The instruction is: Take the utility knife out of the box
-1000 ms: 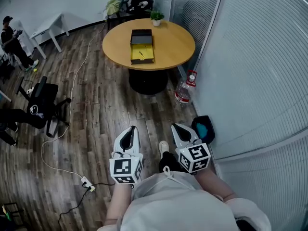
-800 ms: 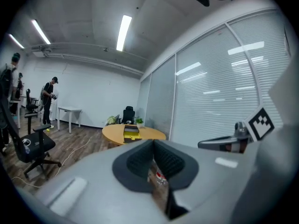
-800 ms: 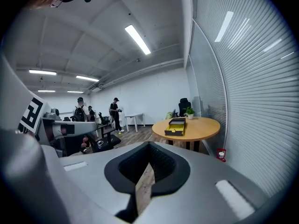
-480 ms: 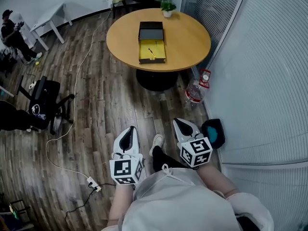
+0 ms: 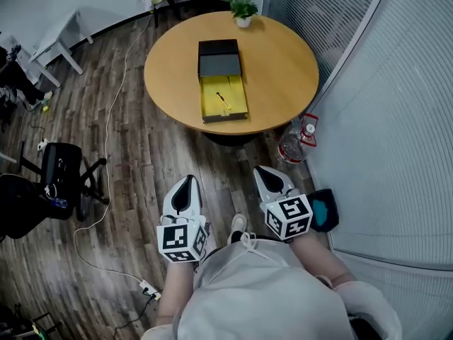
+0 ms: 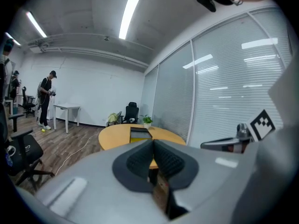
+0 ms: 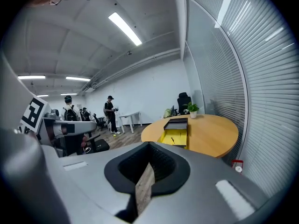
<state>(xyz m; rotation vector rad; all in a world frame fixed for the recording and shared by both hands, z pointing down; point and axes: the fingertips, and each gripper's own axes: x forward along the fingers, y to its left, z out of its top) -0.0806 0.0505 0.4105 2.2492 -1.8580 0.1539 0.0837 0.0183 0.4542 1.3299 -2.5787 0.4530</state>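
An open box [image 5: 223,96] with a yellow inside and a black lid [image 5: 219,57] folded back lies on the round wooden table [image 5: 283,69] ahead. A small dark utility knife [image 5: 224,102] rests on the yellow lining. My left gripper [image 5: 190,183] and right gripper [image 5: 265,171] are held low in front of the person's body, over the floor and well short of the table. Both are shut and hold nothing. The box [image 6: 139,135] shows far off in the left gripper view, and the box [image 7: 175,131] again in the right gripper view, beyond the closed pads.
A potted plant [image 5: 243,9] stands at the table's far edge. A water bottle [image 5: 291,147] and a black-and-blue bag [image 5: 324,212] sit by the glass wall on the right. An office chair [image 5: 62,170], a floor cable [image 5: 106,154] and a power strip [image 5: 150,288] lie left.
The person has walked toward the table, so the table and box sit nearer and larger in the head view. Both grippers stay shut in front of the body.
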